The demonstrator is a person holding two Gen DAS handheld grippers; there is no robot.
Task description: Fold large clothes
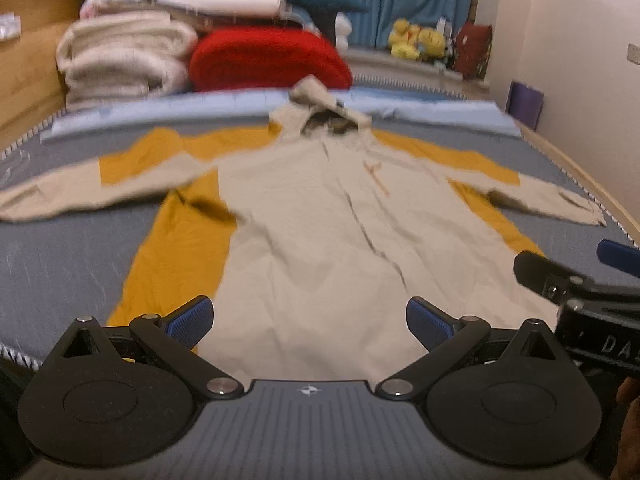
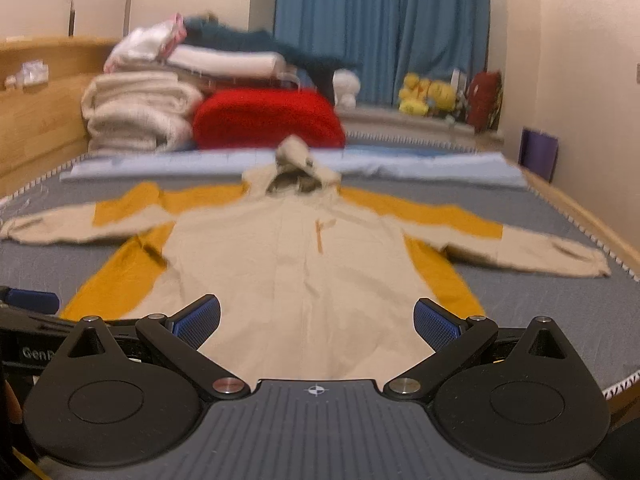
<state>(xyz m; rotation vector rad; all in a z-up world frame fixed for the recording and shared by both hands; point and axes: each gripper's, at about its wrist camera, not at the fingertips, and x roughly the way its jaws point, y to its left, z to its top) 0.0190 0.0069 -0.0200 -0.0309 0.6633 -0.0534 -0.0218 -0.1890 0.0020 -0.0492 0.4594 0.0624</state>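
Note:
A beige hooded jacket (image 1: pixel 316 216) with mustard-yellow side and shoulder panels lies flat on the grey bed, front up, sleeves spread to both sides, hood at the far end. In the right wrist view the same jacket (image 2: pixel 296 264) fills the middle. My left gripper (image 1: pixel 310 320) hovers open above the hem, blue pads wide apart with nothing between them. My right gripper (image 2: pixel 318 320) is also open over the hem, empty. The right gripper's black body (image 1: pixel 576 292) shows at the right edge of the left wrist view.
A stack of folded cream blankets (image 1: pixel 120 60), a red blanket (image 1: pixel 268 60) and other bedding sit at the head of the bed. A wooden bed frame (image 2: pixel 36 120) rises on the left. Yellow plush toys (image 2: pixel 428 94) and a blue curtain (image 2: pixel 380 28) stand behind. A wall runs along the right.

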